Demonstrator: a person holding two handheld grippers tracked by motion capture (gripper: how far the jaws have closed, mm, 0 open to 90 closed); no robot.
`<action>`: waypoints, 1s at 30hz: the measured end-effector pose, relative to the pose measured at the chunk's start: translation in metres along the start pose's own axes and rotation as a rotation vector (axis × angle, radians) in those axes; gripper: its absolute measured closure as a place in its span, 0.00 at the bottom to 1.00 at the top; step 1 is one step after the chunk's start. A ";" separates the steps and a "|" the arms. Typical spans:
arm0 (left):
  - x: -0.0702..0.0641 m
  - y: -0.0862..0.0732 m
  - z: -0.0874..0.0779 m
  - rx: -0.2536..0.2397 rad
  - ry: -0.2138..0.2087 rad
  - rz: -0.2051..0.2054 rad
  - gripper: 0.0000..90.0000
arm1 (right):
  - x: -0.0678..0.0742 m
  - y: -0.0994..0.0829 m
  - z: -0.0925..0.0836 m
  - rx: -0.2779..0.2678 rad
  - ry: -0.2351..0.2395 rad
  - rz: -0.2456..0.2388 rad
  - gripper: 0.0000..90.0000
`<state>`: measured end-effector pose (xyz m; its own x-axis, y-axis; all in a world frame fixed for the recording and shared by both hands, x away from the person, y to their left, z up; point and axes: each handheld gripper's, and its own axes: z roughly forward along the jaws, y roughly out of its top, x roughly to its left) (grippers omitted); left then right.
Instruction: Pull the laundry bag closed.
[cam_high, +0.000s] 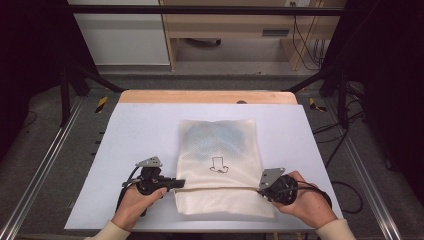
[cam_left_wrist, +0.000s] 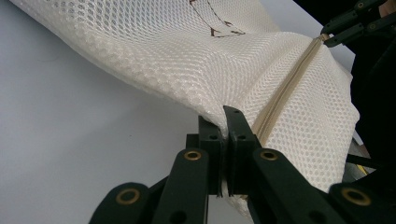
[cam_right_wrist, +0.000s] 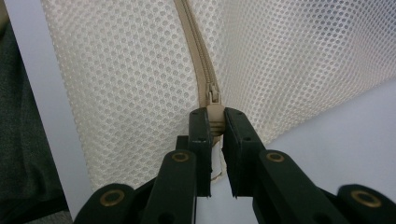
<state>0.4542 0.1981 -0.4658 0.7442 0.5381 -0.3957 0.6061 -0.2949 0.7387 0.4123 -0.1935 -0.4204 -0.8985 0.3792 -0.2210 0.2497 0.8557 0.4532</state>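
Note:
A cream mesh laundry bag lies flat in the middle of the table, with a small dark drawing on it and something bluish inside at its far end. A beige zipper runs across it near the front. My left gripper is shut on the bag's left edge at the zipper's end. My right gripper is shut on the beige zipper pull at the bag's right edge. In the left gripper view the zipper stretches away to the right gripper.
The bag rests on a pale blue mat over a wooden table. Metal rails run along both sides on the floor. A wooden cabinet and cables stand beyond the table's far edge.

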 end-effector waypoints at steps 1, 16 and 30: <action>0.000 0.000 0.000 0.000 0.000 0.000 0.97 | 0.000 0.000 0.000 -0.002 0.001 0.000 0.91; 0.000 0.000 0.000 -0.003 0.001 0.002 0.97 | 0.000 -0.007 -0.002 0.001 -0.001 0.011 0.91; 0.000 0.000 0.000 -0.001 -0.002 0.004 0.97 | -0.002 -0.014 -0.005 0.003 -0.005 0.014 0.91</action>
<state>0.4541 0.1979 -0.4654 0.7470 0.5353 -0.3942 0.6031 -0.2963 0.7406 0.4090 -0.2077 -0.4217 -0.8934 0.3924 -0.2188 0.2628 0.8514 0.4540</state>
